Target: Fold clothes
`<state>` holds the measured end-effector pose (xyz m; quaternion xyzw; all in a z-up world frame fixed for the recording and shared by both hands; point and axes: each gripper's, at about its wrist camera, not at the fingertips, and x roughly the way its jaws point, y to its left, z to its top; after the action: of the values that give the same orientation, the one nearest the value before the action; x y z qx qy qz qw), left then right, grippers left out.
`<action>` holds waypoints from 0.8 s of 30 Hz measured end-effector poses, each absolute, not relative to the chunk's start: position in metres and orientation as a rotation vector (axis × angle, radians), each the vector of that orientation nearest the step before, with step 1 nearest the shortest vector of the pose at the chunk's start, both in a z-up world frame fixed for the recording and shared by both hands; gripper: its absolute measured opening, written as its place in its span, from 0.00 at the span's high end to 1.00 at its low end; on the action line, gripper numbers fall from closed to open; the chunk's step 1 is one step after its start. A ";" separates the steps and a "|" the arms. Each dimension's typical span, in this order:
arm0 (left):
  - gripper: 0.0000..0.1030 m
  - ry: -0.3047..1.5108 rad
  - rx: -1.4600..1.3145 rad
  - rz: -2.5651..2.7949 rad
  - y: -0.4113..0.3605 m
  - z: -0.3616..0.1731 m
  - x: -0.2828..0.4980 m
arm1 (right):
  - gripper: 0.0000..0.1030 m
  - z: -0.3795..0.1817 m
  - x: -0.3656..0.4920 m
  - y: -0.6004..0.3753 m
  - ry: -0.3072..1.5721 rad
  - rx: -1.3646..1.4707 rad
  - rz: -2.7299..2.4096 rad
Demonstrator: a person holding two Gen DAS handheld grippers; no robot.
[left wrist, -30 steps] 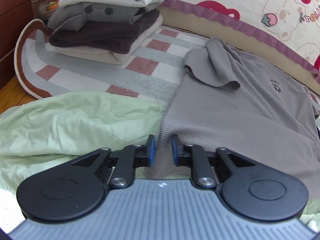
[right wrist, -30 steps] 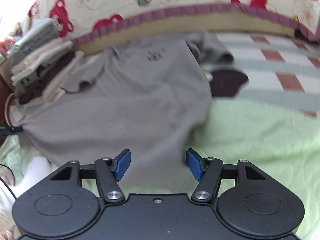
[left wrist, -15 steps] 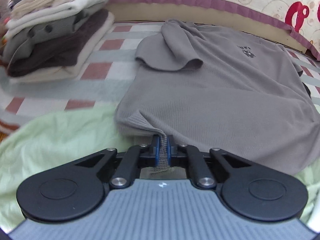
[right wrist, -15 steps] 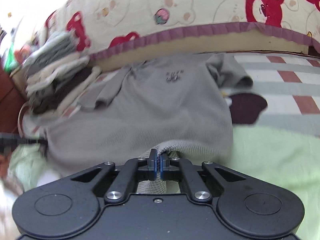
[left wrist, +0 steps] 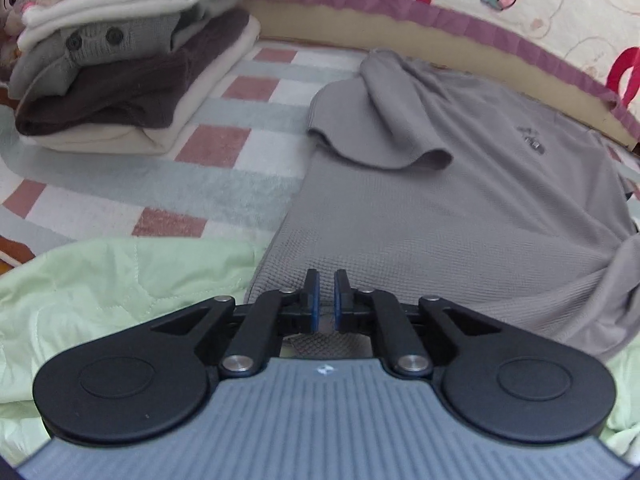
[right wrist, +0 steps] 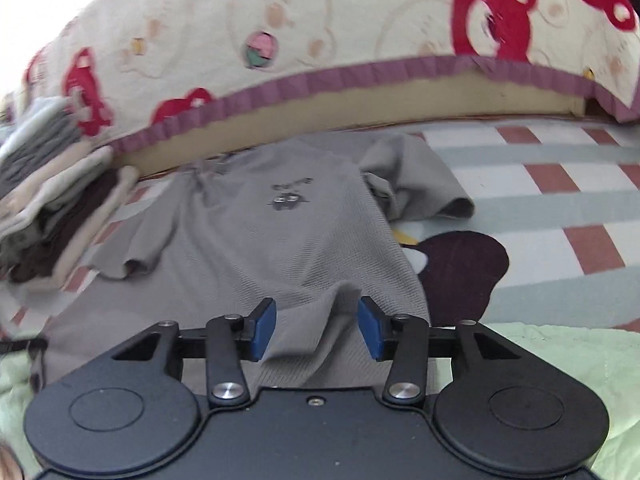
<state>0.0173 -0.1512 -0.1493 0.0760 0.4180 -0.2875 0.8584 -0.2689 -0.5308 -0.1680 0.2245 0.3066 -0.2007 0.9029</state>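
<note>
A grey waffle-knit shirt (left wrist: 460, 220) lies spread on the rug with its small chest print facing up. One sleeve (left wrist: 380, 128) is folded over onto its body. My left gripper (left wrist: 326, 300) sits at the near hem, jaws almost together with the hem cloth pinched between the blue pads. In the right wrist view the same shirt (right wrist: 260, 248) stretches away from me. My right gripper (right wrist: 318, 326) stands open over the hem, and a raised ridge of cloth sits loose between its pads.
A stack of folded clothes (left wrist: 120, 80) stands at the left on the checked rug (left wrist: 240, 152). A pale green quilt (left wrist: 120, 288) lies under the near hem. A bed with a patterned cover (right wrist: 320, 40) runs along the back. A dark brown patch (right wrist: 460, 272) lies right of the shirt.
Both grippers shut on the shirt's hem half a second ago. Since then the right gripper has opened and let the hem go; the left stays shut on it.
</note>
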 end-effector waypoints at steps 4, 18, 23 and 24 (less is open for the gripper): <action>0.87 0.883 0.103 -0.610 -0.148 -0.148 0.021 | 0.46 -0.172 -0.284 -0.513 0.645 0.450 -0.354; 0.81 0.804 0.027 -0.682 -0.125 -0.122 0.015 | 0.93 -0.206 -0.237 -0.501 0.766 0.345 -0.647; 0.60 0.791 0.191 -0.812 -0.135 -0.117 -0.005 | 0.98 -0.197 -0.247 -0.501 0.734 0.181 -0.712; 0.54 0.805 0.231 -0.855 -0.137 -0.118 -0.011 | 0.98 -0.195 -0.250 -0.503 0.729 0.188 -0.715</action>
<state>-0.0112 -0.1370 -0.1179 0.1087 0.3787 -0.4026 0.8262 -0.2496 -0.5034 -0.1949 0.0900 0.3486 -0.3417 0.8681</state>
